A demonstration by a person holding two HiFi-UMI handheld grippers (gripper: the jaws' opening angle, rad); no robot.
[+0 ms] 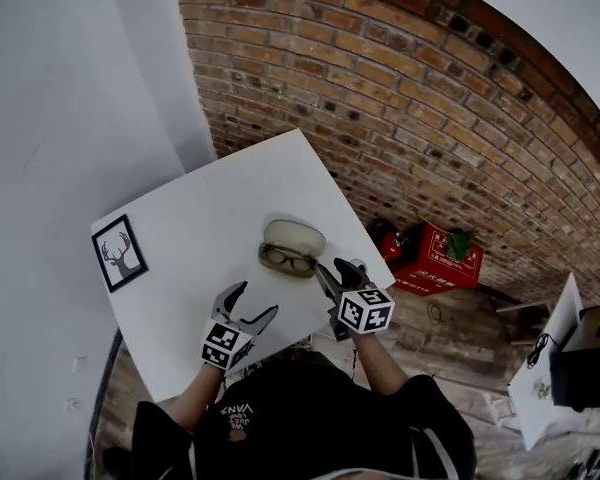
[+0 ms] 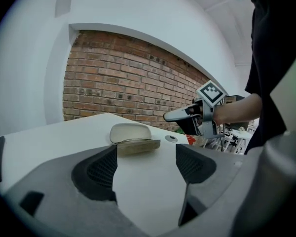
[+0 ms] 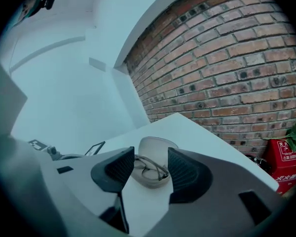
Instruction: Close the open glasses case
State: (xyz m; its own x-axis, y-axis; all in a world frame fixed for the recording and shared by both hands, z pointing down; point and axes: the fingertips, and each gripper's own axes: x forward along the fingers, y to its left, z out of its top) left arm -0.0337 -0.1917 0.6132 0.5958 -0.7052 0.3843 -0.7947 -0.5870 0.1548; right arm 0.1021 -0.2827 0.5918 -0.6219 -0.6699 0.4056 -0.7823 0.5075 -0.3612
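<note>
Approach step; lid not yet touched. Glasses case lies open mid-bench, lid raised on its far side, spectacles inside. Right gripper: jaws apart, empty, case just ahead and framed between them (no contact). Left gripper: also open, farther back. Next: reach the lid and fold it down onto the base.

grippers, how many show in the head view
2: the left gripper over the table near its front edge, and the right gripper just right of the open glasses case. None appears hidden.
</note>
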